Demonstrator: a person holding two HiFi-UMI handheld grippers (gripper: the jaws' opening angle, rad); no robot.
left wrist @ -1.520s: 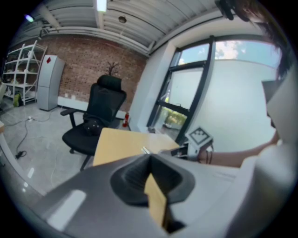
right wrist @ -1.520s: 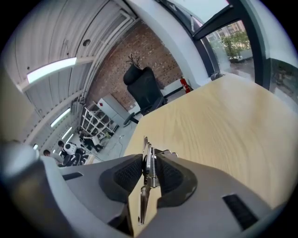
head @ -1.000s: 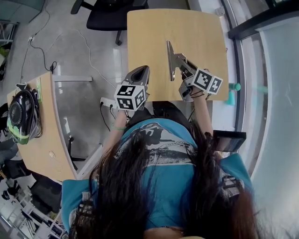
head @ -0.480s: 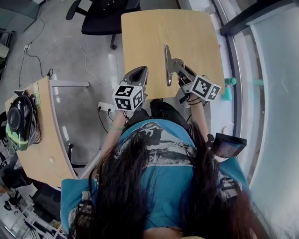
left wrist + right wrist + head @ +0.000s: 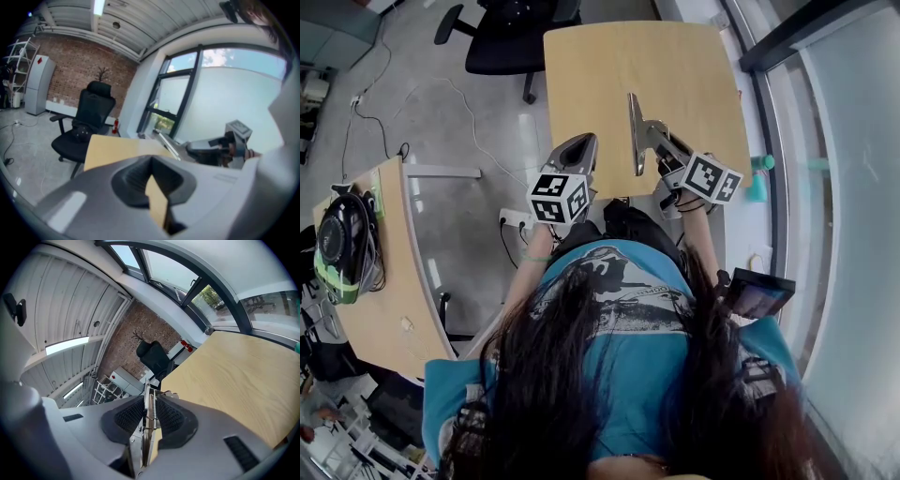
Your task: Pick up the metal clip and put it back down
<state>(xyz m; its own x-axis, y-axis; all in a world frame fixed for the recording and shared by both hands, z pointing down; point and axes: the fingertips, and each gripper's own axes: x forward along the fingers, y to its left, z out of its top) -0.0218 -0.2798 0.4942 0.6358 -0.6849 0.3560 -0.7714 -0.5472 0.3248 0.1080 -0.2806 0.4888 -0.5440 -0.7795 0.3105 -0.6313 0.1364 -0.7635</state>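
The metal clip (image 5: 635,131) is a long silver spring clip. It stands on edge in the air above the near part of the wooden table (image 5: 675,66). My right gripper (image 5: 659,134) is shut on it from the right. In the right gripper view the clip (image 5: 146,425) sits upright between the ribbed pads (image 5: 129,416), its spring showing, and the right gripper (image 5: 149,401) hovers over the table (image 5: 243,376). My left gripper (image 5: 581,141) hangs by the table's near left corner, shut, with nothing in it. The left gripper view shows the left gripper (image 5: 151,161), with the clip (image 5: 168,145) off to the right.
A black office chair (image 5: 520,28) stands beyond the table's far left. A second wooden desk (image 5: 389,281) at the left carries a black and green helmet-like object (image 5: 342,234). Cables lie on the floor (image 5: 459,103). A window wall runs along the right, with a teal object (image 5: 759,183) beside it.
The right gripper has shifted a little with the clip still gripped, and the left gripper has drifted slightly too. Most of this came early; both look almost still over the last half second.
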